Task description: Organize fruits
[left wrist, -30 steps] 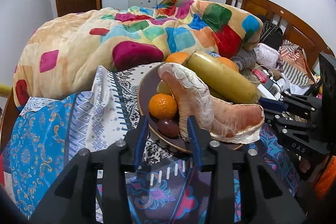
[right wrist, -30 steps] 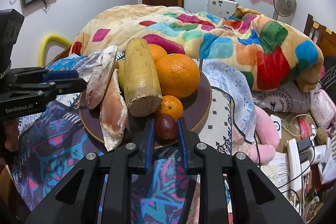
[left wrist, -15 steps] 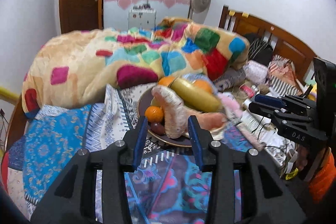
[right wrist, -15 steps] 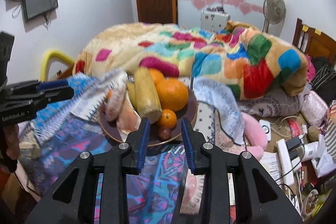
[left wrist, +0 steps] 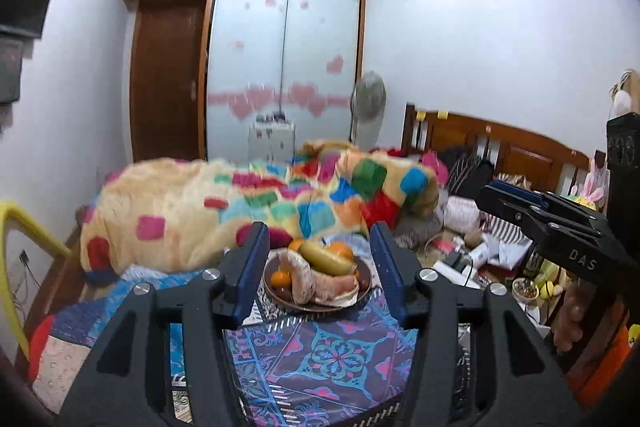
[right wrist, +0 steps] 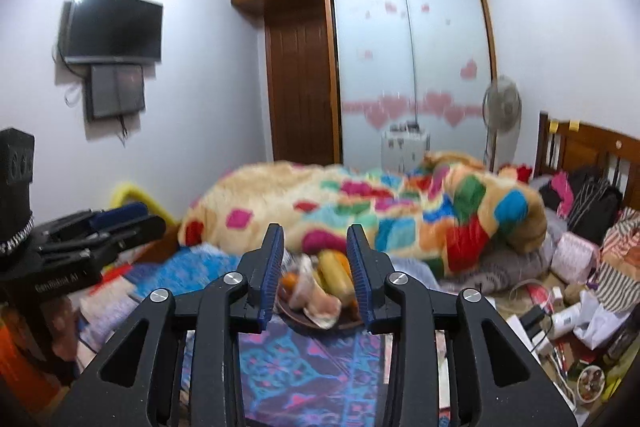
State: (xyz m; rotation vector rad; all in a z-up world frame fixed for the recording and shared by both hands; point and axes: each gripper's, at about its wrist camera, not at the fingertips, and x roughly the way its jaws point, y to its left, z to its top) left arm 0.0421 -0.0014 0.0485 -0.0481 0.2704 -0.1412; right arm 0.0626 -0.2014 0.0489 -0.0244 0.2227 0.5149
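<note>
A round brown plate (left wrist: 362, 293) of fruit sits on a patterned cloth on the bed. It holds a long yellow fruit (left wrist: 324, 257), oranges (left wrist: 281, 278), a small dark fruit (left wrist: 283, 293) and peeled pomelo pieces (left wrist: 316, 287). My left gripper (left wrist: 320, 271) is open and empty, well back from the plate, which shows between its fingers. My right gripper (right wrist: 315, 271) is open and empty, also well back; the plate (right wrist: 298, 322) shows between its fingers. Each gripper appears in the other's view, the right one (left wrist: 532, 211) and the left one (right wrist: 100, 223).
A colourful patchwork quilt (left wrist: 248, 203) is heaped behind the plate. The patterned cloth (left wrist: 328, 355) lies under both grippers. Cluttered bags, cables and boxes (right wrist: 568, 303) lie to the right by the wooden headboard (left wrist: 500, 143). A fan (right wrist: 502, 107) stands by the wardrobe.
Both grippers have pulled far back and up from the plate. Both sets of fingers have spread wider. The small dark fruit stays on the plate.
</note>
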